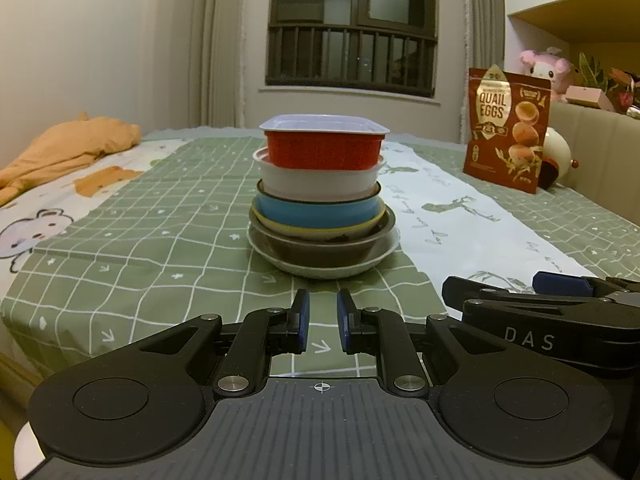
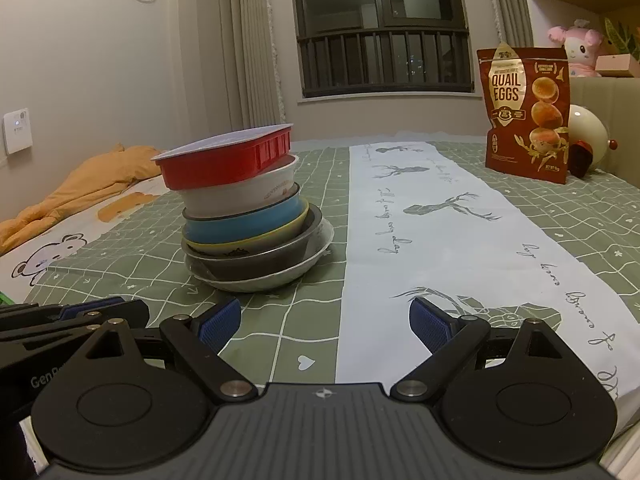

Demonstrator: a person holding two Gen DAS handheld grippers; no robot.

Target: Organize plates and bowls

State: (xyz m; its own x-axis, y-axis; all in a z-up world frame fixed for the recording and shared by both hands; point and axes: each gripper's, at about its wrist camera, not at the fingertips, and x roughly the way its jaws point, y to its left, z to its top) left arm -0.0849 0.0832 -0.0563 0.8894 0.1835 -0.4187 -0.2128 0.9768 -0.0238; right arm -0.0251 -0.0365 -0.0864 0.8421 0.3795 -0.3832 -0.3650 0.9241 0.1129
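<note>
A stack of dishes stands on the green checked cloth: a red rectangular tray [image 1: 324,148] on top, then a white bowl [image 1: 320,182], a blue bowl [image 1: 318,210], a yellow-rimmed bowl, a dark metal bowl [image 1: 320,250] and a white plate [image 1: 324,268] at the bottom. The stack also shows in the right wrist view [image 2: 248,208], leaning a little. My left gripper [image 1: 322,322] is empty, its jaws a narrow gap apart, just short of the stack. My right gripper [image 2: 324,320] is wide open and empty, to the right of the stack.
A red quail eggs bag [image 1: 506,128] [image 2: 526,112] stands at the back right by a round cream lamp [image 2: 586,136]. A white deer-print runner [image 2: 440,232] lies right of the stack. An orange cloth [image 1: 68,148] lies at the left.
</note>
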